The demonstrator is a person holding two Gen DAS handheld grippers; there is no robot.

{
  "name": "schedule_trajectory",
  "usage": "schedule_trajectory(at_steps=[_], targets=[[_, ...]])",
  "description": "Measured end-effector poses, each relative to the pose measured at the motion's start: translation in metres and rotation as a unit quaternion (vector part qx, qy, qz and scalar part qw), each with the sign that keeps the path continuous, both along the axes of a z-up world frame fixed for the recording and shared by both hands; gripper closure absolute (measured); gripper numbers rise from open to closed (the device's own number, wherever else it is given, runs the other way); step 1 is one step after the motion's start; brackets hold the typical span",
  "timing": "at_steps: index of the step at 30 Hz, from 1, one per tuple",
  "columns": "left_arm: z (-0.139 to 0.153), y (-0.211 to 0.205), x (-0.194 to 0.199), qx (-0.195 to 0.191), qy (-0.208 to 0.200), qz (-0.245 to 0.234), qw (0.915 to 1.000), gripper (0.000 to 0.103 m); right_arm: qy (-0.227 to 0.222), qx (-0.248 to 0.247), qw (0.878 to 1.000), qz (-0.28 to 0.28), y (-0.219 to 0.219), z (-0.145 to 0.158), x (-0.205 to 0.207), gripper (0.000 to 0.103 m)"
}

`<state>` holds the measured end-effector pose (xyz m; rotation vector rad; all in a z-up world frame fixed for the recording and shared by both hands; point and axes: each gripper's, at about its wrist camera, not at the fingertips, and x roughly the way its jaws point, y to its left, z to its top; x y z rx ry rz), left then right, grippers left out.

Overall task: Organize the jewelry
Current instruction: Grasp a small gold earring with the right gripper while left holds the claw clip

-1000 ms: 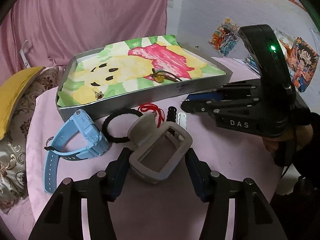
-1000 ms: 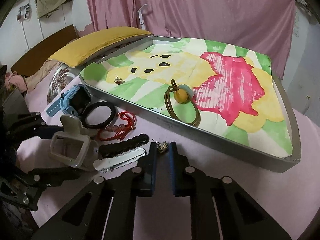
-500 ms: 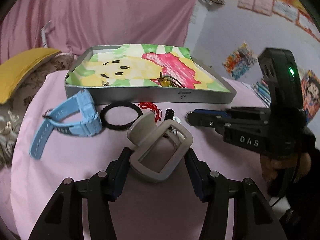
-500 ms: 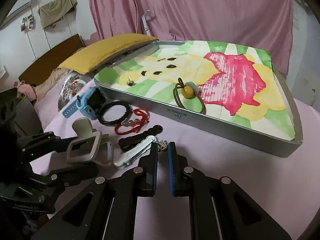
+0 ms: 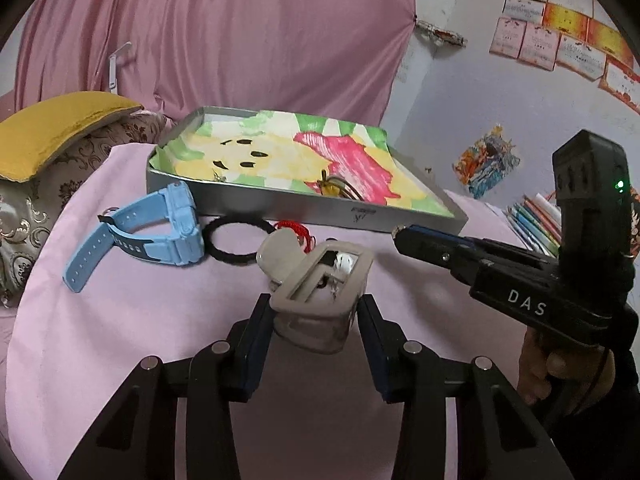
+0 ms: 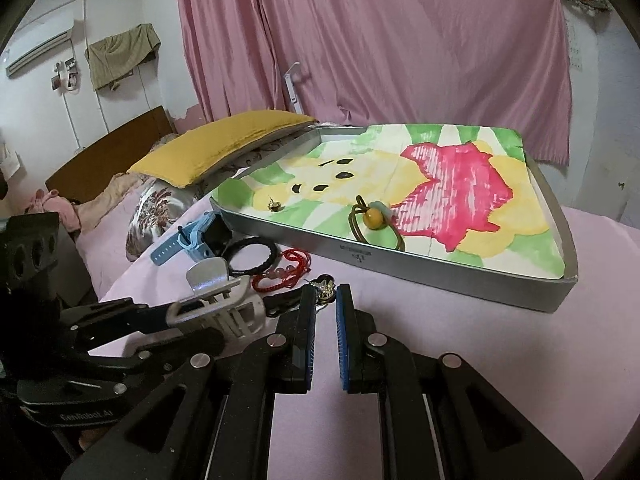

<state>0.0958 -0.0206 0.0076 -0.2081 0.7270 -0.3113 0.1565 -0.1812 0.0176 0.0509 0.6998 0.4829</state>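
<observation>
Tray (image 6: 440,276) stocked with hair tie (image 6: 374,220) and earring (image 6: 274,205); claw clip (image 5: 320,288) gripped by left tool (image 5: 316,320), an earring (image 6: 326,290) pinched by right tool (image 6: 325,304); watch (image 5: 160,232), bracelets uncollected.

One tray (image 6: 440,276); one blue watch (image 5: 160,232); one black hair tie (image 5: 236,240); one red cord bracelet (image 6: 280,276); one grey hair clip (image 5: 320,288); two small earrings (image 6: 274,205) (image 6: 326,290); one bead hair tie (image 6: 374,216); two claws (image 5: 316,320) (image 6: 325,344).

Left gripper (image 5: 316,316): fingers parted wide, gripping at both pads. Right gripper (image 6: 325,312): fingers nearly closed, pointing 12 o'clock.
</observation>
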Motion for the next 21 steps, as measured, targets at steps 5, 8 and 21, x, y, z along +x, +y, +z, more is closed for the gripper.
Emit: schedule_trajectory(at_steps=[5,8,21], targets=[[-0.004,-0.003,0.005,0.006,0.022,-0.012,0.9997,0.063,0.005,-0.002,1.0,-0.002,0.001,-0.001,0.0,0.094],[-0.006,-0.006,0.01,0.017,0.041,-0.018,0.9988,0.063,0.015,-0.004,1.0,-0.006,0.0,-0.004,0.001,0.094],[-0.002,-0.017,0.021,0.057,0.043,-0.044,0.9965,0.058,0.038,0.003,0.999,-0.008,-0.002,-0.014,0.005,0.094]])
